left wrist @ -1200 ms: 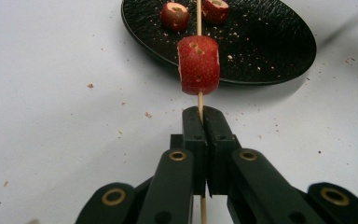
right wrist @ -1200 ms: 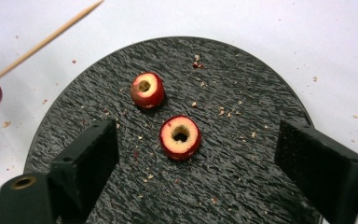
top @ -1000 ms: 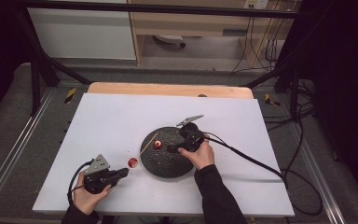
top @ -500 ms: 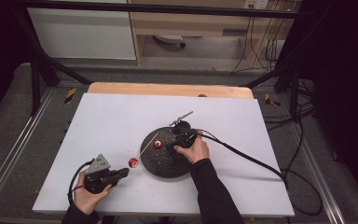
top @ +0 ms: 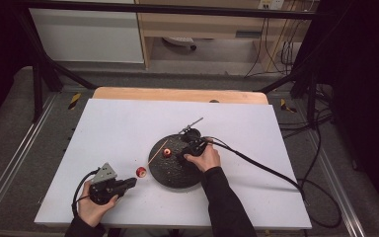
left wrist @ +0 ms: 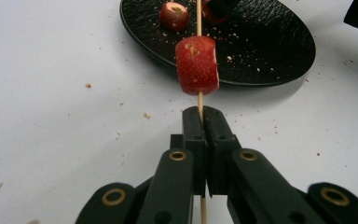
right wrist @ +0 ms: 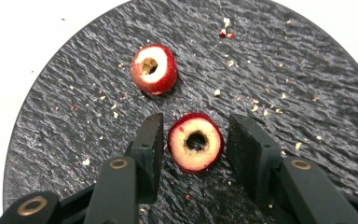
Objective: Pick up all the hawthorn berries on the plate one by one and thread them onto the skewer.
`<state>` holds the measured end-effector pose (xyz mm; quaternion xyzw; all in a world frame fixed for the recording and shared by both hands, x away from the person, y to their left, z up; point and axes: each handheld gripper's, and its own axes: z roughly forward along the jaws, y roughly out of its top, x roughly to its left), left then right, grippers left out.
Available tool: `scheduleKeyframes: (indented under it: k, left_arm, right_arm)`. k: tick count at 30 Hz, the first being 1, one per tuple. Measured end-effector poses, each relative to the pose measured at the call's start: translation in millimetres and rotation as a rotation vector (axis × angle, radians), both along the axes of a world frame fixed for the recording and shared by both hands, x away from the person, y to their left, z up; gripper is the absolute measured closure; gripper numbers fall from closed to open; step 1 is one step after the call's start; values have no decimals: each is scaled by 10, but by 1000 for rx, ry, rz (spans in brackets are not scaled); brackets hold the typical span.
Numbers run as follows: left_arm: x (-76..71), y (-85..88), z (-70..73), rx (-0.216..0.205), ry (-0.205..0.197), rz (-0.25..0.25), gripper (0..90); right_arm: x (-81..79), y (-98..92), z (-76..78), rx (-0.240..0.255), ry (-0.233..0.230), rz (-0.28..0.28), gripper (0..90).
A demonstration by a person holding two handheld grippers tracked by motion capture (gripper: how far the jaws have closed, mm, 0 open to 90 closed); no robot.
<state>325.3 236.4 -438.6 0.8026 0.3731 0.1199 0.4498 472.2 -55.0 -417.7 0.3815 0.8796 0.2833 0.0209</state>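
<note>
- Left gripper [left wrist: 200, 122] clamped shut on a thin wooden skewer [left wrist: 199, 23], one red cored fruit piece [left wrist: 196, 65] already threaded; held at near left of the table [top: 103, 123].
- Right gripper [right wrist: 193, 140] has just been closing; jaws straddle a second cored piece [right wrist: 196, 142] on the black plate [right wrist: 270, 60], small gaps each side.
- A third piece [right wrist: 153, 69] lies just beyond.
- Judgement: light, soft, easily crushed; grip the red skin sides gently, keeping the hole clear.

Rough matt black plate [right wrist: 270, 65], thin wooden skewer [left wrist: 199, 18], smooth white table [top: 118, 123].
</note>
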Motion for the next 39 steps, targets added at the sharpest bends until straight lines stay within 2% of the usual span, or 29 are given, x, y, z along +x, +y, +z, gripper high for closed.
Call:
scheduleKeyframes:
  k: [13, 19, 31, 39]
  left_arm:
    - [-3, 2, 7, 2, -4, 1, 885]
    - [-6, -3, 9, 5, -5, -2, 886]
    - [-21, -12, 15, 8, -11, -4, 886]
    - [-31, -21, 15, 8, -15, -3, 885]
  right_arm:
    - [4, -8, 17, 8, 19, -25, 609]
    - [-37, -22, 90, 52, 18, -43, 612]
    - [-136, -83, 235, 89, -11, -62, 613]
    - [-250, -188, 282, 167, -54, -81, 614]
